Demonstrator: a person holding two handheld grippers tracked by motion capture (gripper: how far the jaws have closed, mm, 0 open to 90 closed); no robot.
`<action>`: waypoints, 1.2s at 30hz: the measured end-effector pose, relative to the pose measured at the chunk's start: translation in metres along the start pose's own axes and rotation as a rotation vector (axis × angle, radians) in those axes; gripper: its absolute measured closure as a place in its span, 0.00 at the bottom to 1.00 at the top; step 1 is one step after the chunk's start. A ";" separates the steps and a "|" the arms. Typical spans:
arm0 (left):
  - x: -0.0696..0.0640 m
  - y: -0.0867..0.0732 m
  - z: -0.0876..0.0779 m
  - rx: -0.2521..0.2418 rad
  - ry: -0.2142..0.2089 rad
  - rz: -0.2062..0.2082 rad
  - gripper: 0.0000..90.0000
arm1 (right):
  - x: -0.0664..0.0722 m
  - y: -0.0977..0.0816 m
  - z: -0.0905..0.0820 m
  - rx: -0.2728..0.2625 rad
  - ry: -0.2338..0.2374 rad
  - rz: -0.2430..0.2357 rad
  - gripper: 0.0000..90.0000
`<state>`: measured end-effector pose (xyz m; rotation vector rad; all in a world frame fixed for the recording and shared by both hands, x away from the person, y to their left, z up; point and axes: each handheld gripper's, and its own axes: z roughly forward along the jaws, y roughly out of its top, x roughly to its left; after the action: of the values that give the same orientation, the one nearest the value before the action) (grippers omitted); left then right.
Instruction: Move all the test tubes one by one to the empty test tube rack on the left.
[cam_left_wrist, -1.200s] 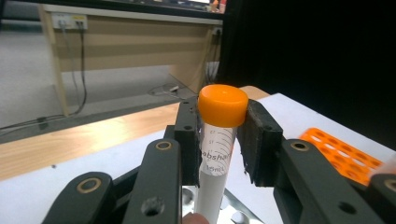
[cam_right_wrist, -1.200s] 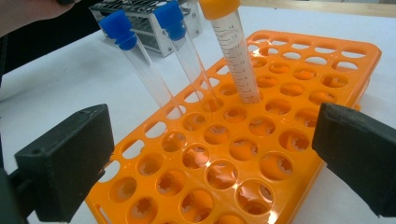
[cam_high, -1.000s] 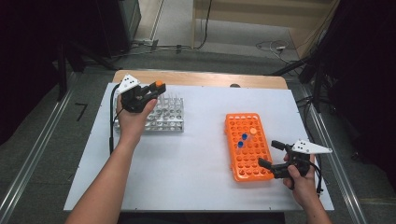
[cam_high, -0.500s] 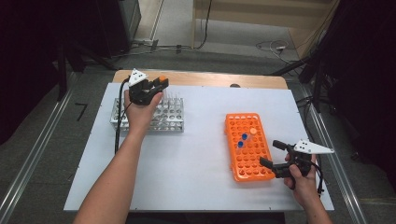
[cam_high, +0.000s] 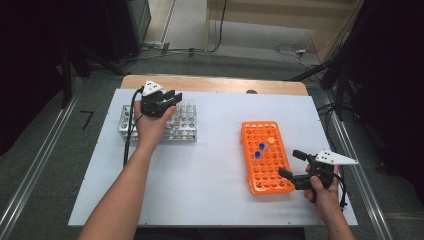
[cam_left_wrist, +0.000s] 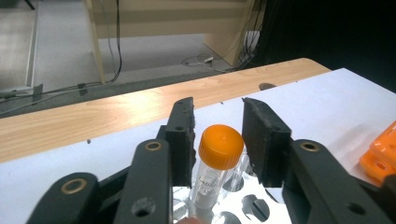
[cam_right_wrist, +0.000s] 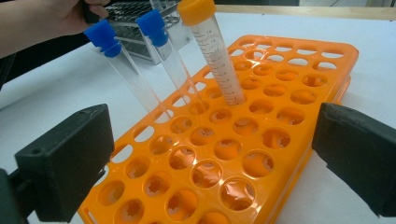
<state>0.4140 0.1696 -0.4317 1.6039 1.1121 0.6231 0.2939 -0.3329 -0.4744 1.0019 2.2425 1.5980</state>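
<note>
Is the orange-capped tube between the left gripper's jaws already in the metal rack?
Yes: the orange-capped tube stands upright in a metal rack hole; the jaws have just been opening.

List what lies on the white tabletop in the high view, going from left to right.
Clear tube rack with the left gripper over it → orange tube rack, holding two blue-capped tubes and one orange-capped tube → right gripper at that rack's right edge.

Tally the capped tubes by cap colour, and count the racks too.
Orange-capped tubes: 2, one in the orange rack, one in the clear rack between the left gripper's jaws.
Blue-capped tubes: 2.
Racks: 2, orange rack and clear rack.
Total: 6.
</note>
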 end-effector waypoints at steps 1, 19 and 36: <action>0.000 0.000 -0.001 0.003 0.000 -0.003 0.70 | 0.000 0.000 0.000 0.000 0.000 0.000 0.00; -0.034 -0.010 -0.039 -0.006 -0.136 -0.010 0.08 | 0.001 0.008 0.010 -0.006 -0.003 0.007 0.02; -0.070 -0.044 -0.074 -0.035 -0.205 -0.017 0.00 | -0.013 0.023 0.032 0.021 -0.036 -0.006 0.14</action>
<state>0.3068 0.1423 -0.4395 1.5880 0.9569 0.4533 0.3298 -0.3132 -0.4688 1.0201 2.2404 1.5446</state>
